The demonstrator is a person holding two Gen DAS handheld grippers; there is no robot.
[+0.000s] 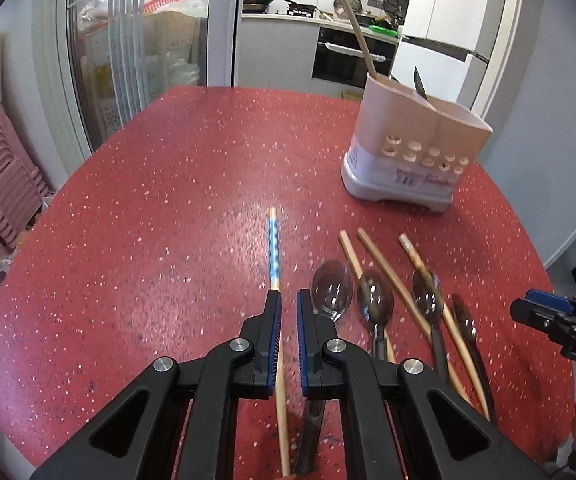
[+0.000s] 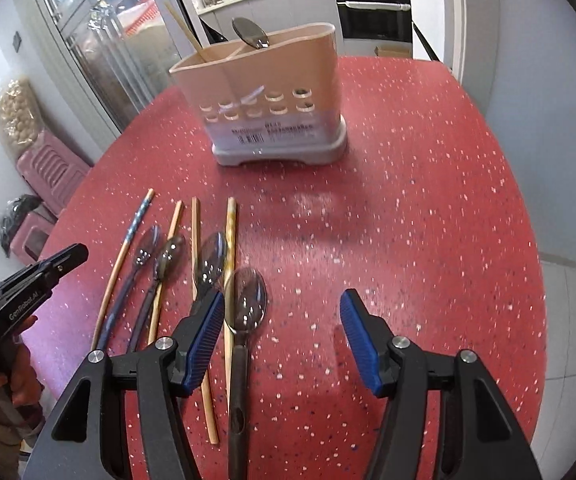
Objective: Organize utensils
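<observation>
Utensil holder (image 2: 272, 96) upright on red speckled table (image 2: 427, 208), at about 12 o'clock in the right wrist view and at 1 o'clock in the left wrist view. Pink-beige walls, two rows of round holes low on the front, grey base, printed label. Divided inside; exact compartments not readable. Contents: one metal spoon (image 2: 251, 34) standing bowl-up near the middle of the rim, one wooden chopstick (image 2: 184, 32) leaning out toward 11 o'clock, and a dark pointed blade tip (image 1: 419, 82) showing above the rim in the left wrist view.

Loose utensils on table, in a row between holder and grippers, handles toward the cameras. Four chopsticks: one with a blue patterned upper end (image 1: 274, 248), leftmost; two plain wood (image 2: 195, 236); one with a pale yellow patterned end (image 2: 230, 236). Four spoons with shiny metal bowls and dark handles, interleaved with the chopsticks, some overlapping them. Rightmost spoon (image 2: 246, 300) largest in the right wrist view, at 6 o'clock.

Left gripper (image 1: 286, 332): fingers drawn close together, narrow gap only. Blue-patterned chopstick running up through that gap along the left pad; actual pinch on it not confirmable. Nearest spoon (image 1: 331, 288) just right of the right finger.

Right gripper (image 2: 282, 336): fingers spread wide, nothing gripped. Rightmost spoon lying on the table just inside the left finger, apart from the right finger.
</observation>
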